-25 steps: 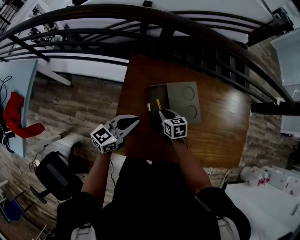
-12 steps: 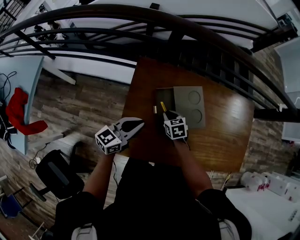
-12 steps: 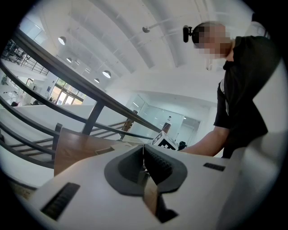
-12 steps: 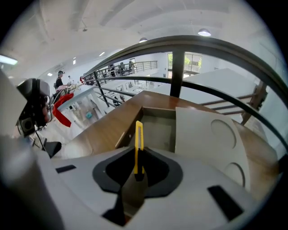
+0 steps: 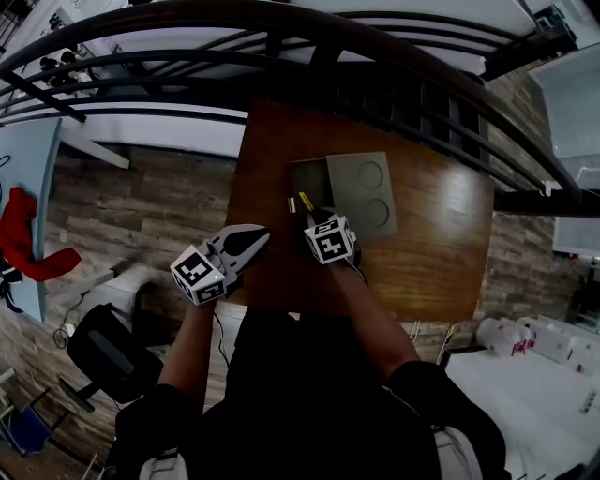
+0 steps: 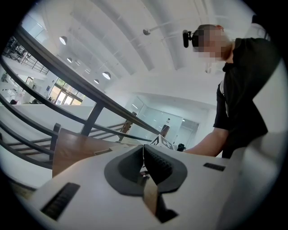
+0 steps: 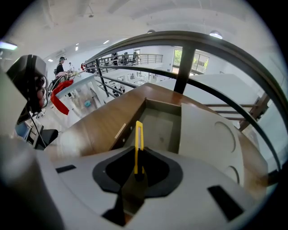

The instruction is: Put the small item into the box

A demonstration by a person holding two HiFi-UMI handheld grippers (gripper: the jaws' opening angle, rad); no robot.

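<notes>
A flat grey box (image 5: 309, 178) lies on the brown table (image 5: 441, 244), and its lid (image 5: 363, 192), which has two round dents, covers the right part. The left compartment (image 7: 158, 127) is uncovered. My right gripper (image 5: 313, 217) is shut on a slim yellow item (image 7: 138, 144). The item points toward the box's near left edge, with its tip (image 5: 305, 202) just short of the compartment. My left gripper (image 5: 248, 240) hovers over the table's left front edge, its jaws shut with nothing between them (image 6: 144, 155).
A small pale stick (image 7: 120, 130) lies on the table left of the box, also visible in the head view (image 5: 289, 204). A dark railing (image 5: 281, 19) runs behind the table. Wood floor, a black chair (image 5: 108, 352) and a red cloth (image 5: 23, 234) are at left.
The head view has shifted slightly. My right gripper still holds the yellow item at the box's near edge, and the left gripper stays beside it.
</notes>
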